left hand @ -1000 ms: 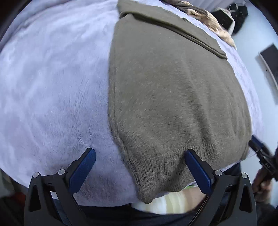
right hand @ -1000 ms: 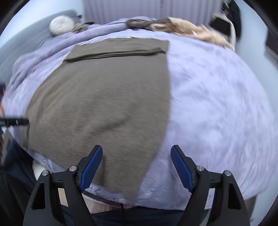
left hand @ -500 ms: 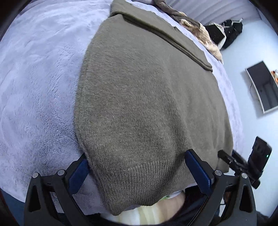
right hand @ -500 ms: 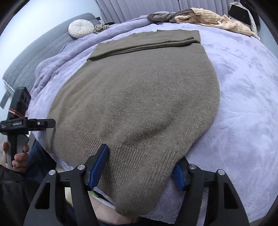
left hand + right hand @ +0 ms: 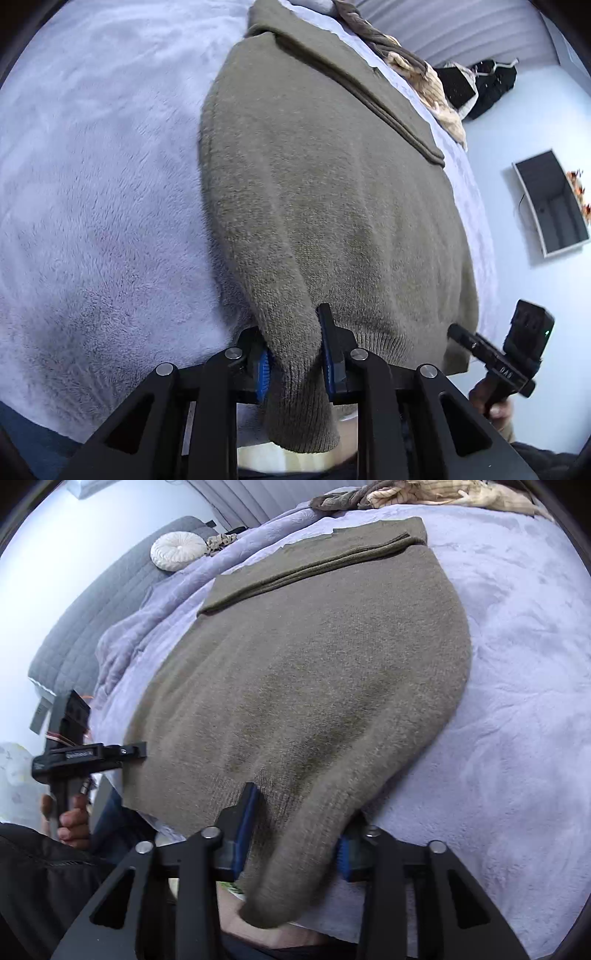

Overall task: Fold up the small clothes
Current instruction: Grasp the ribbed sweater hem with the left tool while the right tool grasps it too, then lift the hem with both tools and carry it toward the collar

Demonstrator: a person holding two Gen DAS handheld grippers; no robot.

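Note:
An olive-brown knitted sweater [image 5: 325, 206] lies flat on a lilac fleece blanket [image 5: 92, 192], its far end folded over into a band. My left gripper [image 5: 293, 354] is shut on the sweater's near left hem corner, which bunches up between the blue pads. My right gripper [image 5: 295, 834] is shut on the near right hem corner of the sweater [image 5: 325, 672]. The right gripper shows at the right of the left wrist view [image 5: 498, 362]. The left gripper shows at the left of the right wrist view [image 5: 88, 757].
The blanket [image 5: 517, 701] covers a bed. Other clothes [image 5: 424, 494] are piled at the bed's far end. A round white cushion [image 5: 177, 550] rests by the grey headboard [image 5: 92, 609]. A dark bag [image 5: 487, 85] and a grey open box [image 5: 550, 206] sit on the floor.
Both grippers have closed from wide open onto the sweater's near hem corners, and the hem now bunches between the pads.

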